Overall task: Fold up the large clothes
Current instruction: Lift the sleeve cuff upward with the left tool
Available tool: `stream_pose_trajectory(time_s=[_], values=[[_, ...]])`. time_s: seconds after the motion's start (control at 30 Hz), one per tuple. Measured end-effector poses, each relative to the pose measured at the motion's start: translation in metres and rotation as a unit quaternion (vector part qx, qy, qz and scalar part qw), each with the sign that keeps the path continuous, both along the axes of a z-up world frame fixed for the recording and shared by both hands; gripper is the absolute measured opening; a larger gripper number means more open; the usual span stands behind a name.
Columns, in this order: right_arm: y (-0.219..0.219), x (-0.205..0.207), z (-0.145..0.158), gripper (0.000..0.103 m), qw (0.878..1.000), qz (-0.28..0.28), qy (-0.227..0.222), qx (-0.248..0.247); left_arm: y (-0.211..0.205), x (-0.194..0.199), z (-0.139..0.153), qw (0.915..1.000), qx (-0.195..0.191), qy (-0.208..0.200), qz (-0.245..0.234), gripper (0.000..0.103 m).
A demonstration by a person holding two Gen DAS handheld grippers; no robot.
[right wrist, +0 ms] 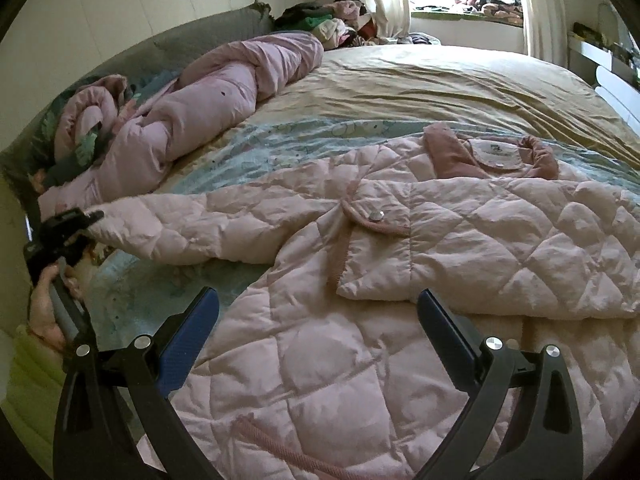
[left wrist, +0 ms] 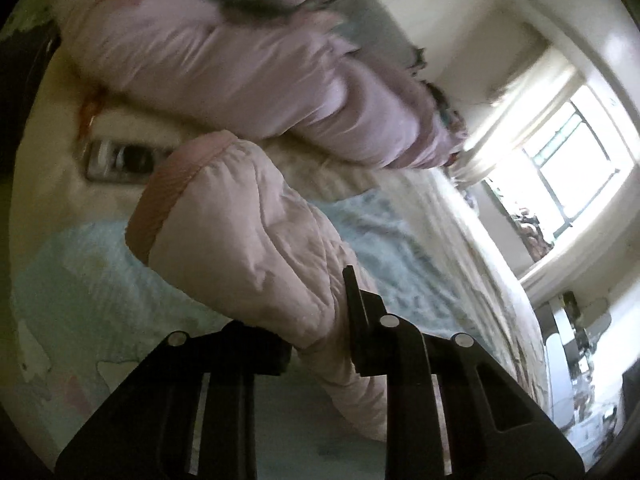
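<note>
A pink quilted jacket (right wrist: pixel 400 280) is spread on the bed (right wrist: pixel 440 80). Its sleeve (left wrist: pixel 240 240) is pinched near the cuff by the closed left hand-held gripper (left wrist: pixel 320 344); the right hand-held gripper (right wrist: pixel 318 312) is held wide open above the body, empty. The sleeve fold is judged under way; carrying it across the chest is called for next.

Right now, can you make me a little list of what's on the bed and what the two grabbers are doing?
place: bed with a tan and pale blue sheet
main garment: pink quilted jacket, spread out flat
jacket sleeve: pinched near its ribbed cuff and lifted off the sheet
left gripper: shut on the sleeve
right gripper: open, hovering over the jacket front, holding nothing
beside the jacket: rolled-up lilac duvet
far corner: pile of clothes by the window
</note>
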State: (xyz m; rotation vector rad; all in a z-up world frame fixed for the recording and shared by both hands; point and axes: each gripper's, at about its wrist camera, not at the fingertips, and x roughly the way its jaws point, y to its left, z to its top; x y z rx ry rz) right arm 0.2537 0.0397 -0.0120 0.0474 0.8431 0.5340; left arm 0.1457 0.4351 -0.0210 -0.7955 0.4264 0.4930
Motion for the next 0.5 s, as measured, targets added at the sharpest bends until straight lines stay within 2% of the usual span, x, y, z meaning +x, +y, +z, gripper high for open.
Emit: stream_pose_trajectory(time_s=[0.3,0.5], values=[[-0.036,-0.01,0.023,0.099,0.999,-0.024,-0.021,0.021,-0.06,0.014,0.078,0.9948,0.069,-0.048,-0.058,0.013],[-0.066,-0.016,0.032,0.099,0.998,-0.042,-0.025,0.038,-0.119,0.023,0.117,0.9846,0.108,-0.075,-0.116,0.012]])
